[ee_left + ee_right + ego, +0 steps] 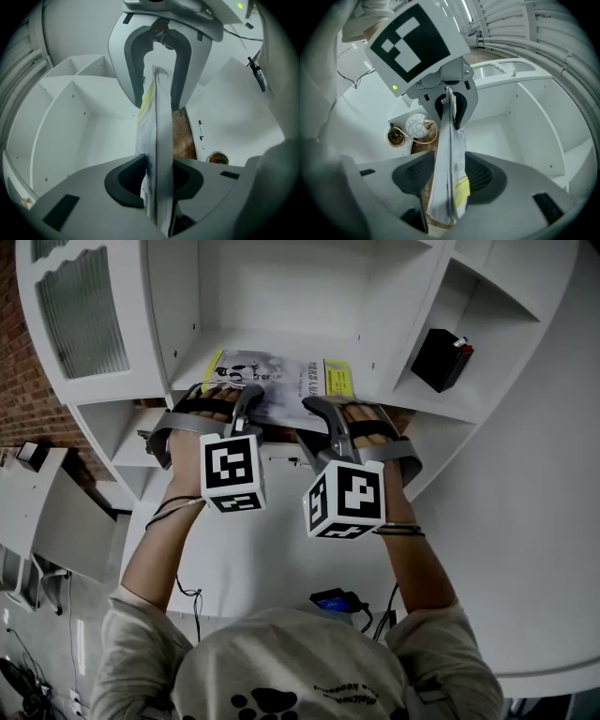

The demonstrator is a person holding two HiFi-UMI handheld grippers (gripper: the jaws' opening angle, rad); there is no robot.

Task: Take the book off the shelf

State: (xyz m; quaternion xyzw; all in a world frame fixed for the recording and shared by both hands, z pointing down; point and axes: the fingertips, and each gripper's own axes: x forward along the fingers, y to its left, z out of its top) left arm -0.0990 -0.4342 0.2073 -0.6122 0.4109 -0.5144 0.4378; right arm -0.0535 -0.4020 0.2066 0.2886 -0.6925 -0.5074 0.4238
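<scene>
The book [281, 381] lay flat on the shelf [281, 296], straight ahead of both tools. Its long axis ran side to side across the shelf mouth, near edge toward you. Your left tool [228, 395] was clamped on that near edge, pads pressing both covers. Your right tool [342, 413] straddled the same edge further right w/ jaws slack: book btwn them, not pinched. So only the left had it. Way out was straight back toward you, i.e. across the long axis. W/ one off-centre grip the book would prob. swing, so close the right first.
</scene>
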